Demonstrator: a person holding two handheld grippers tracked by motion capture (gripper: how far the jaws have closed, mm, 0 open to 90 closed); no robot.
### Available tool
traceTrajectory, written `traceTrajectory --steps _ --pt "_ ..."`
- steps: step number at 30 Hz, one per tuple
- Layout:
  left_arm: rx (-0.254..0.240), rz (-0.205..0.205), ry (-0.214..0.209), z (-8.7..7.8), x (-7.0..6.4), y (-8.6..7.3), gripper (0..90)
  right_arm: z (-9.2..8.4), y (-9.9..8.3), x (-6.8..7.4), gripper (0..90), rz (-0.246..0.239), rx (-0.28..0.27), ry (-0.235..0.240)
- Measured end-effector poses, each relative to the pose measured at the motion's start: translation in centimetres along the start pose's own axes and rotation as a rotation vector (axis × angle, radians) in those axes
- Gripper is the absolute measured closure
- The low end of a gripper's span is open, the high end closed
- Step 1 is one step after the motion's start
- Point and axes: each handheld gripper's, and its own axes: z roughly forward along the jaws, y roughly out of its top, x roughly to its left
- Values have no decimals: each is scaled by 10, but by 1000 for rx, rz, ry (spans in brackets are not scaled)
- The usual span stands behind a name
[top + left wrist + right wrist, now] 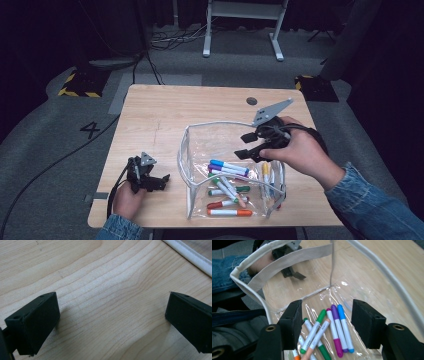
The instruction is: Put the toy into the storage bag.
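Clear plastic: my pouch is see-through vinyl with a white piped rim and a pale woven strap; it stands open on the wooden table, near the front edge, right of centre.
Markers: a loose heap of markers lies on the pouch floor — blue, purple, magenta, green, peach, red and orange caps among them, bodies white.
Long axis of the pouch: it runs from the table's far side toward me, with the open mouth facing up.
Marker directions: mixed. From above, the blue and purple ones near the top of the heap lie roughly crosswise, the orange one at the front lies crosswise too, and the green-capped ones slant between them. In the right gripper view, the blue, purple and magenta ones lie side by side, parallel, touching.
Right gripper: I hold it above the pouch mouth, jaws spread wide — nothing between them, markers well below.
Left gripper: it rests low over bare wood just left of the pouch, jaws spread, empty; the white rim crosses the corner of its view.
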Motion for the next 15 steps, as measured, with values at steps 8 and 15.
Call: traceTrajectory --steps 8,15 --pt "-1 0 0 0 0 0 0 -36 -32 -19 429 94 -35 -75" --pt "0 0 0 0 0 0 0 -62 -63 -34 428 174 -69 -137"
